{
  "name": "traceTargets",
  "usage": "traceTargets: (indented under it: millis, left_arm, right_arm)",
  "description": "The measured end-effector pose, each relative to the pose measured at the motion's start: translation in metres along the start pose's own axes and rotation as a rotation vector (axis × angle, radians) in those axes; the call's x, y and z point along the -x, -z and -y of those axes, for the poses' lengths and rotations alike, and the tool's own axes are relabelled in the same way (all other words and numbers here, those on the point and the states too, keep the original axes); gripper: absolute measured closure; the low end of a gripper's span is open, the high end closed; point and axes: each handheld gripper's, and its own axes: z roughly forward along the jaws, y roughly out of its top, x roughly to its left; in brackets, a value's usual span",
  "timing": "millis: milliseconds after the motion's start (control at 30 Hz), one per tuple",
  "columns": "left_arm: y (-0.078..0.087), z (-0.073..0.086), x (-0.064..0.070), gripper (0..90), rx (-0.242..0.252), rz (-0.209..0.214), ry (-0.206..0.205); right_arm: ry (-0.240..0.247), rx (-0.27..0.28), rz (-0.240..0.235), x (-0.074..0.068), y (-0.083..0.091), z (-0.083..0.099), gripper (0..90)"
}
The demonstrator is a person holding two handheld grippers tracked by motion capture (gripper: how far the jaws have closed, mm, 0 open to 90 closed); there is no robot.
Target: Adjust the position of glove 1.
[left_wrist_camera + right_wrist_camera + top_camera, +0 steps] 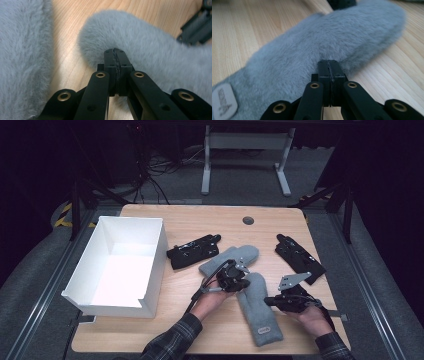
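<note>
Two grey fuzzy mittens lie mid-table: the near one [260, 312] runs toward the front edge, and the far one [235, 256] lies angled behind it. My left gripper [239, 279] sits between them. In the left gripper view the left gripper [115, 53] is shut, its tips against a rounded end of a mitten [150, 45], and more grey fur [22, 50] fills the left side. My right gripper [272, 301] is at the near mitten's right edge. In the right gripper view the right gripper [329, 63] is shut, its tips touching the mitten's side [317, 45]. I see no fur between either pair of jaws.
An empty white box [120, 265] stands on the left of the wooden table [190, 220]. One black glove [192, 251] lies between box and mittens, and another [299, 257] lies at the right. A pale label [223, 102] marks the near mitten's cuff end.
</note>
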Motion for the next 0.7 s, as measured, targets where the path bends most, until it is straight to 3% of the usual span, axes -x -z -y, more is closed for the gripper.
traceTargets:
  millis: [467, 700]
  left_arm:
    - [0.002, -0.006, 0.000, 89.5, 0.007, 0.006, 0.004]
    - [-0.001, -0.008, 0.002, 89.5, 0.001, 0.022, -0.003]
  right_arm:
    - [0.069, -0.005, -0.057, -0.022, -0.029, -0.025, 90.0]
    - [0.087, 0.005, -0.063, -0.026, -0.040, -0.035, 90.0]
